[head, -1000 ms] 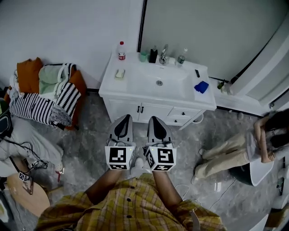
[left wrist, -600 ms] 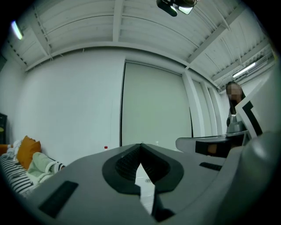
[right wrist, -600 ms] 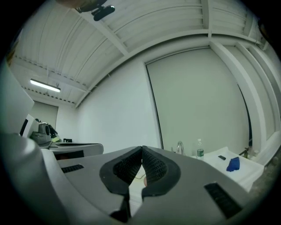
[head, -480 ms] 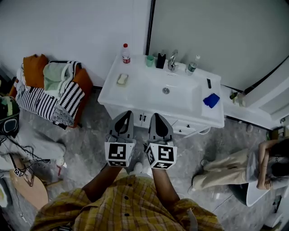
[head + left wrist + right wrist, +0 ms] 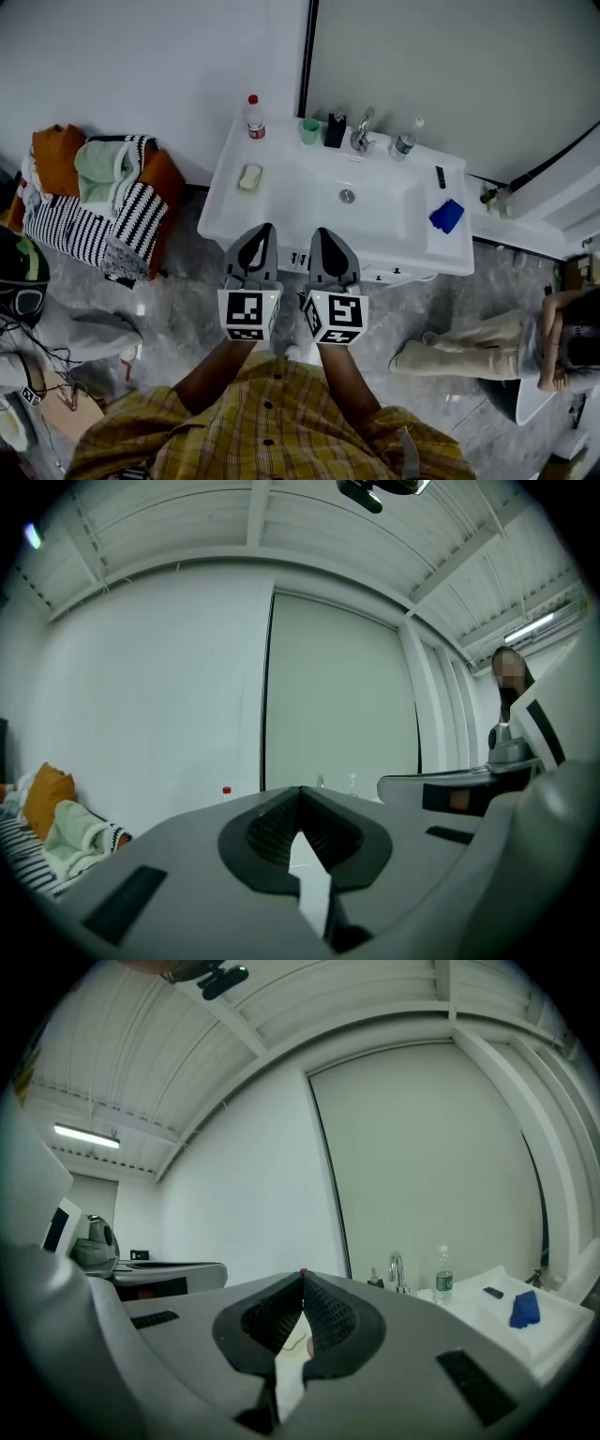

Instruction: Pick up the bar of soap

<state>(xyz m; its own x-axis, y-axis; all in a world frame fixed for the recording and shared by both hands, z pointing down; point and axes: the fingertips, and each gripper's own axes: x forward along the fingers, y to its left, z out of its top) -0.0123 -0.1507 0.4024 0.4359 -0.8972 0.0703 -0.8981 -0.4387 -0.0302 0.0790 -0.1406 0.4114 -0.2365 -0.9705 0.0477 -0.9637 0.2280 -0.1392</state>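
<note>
At lower centre of the head view, the left tool (image 5: 266, 228) and right tool (image 5: 315, 232) sit side by side, both closed on nothing and pointing toward the white tabletop (image 5: 281, 206). Above them, near the tabletop's left edge, lies the bar of soap (image 5: 249, 177). Arriving with jaws shut would likely shove it. A slick bar could also squirt toward the basin (image 5: 361, 192) or off the edge.

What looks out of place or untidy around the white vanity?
Nothing on the vanity is spilled or tipped: the bar of soap lies flat at its left end, the red-capped bottle stands upright. Only the heap of clothes left of it looks untidy.
</note>
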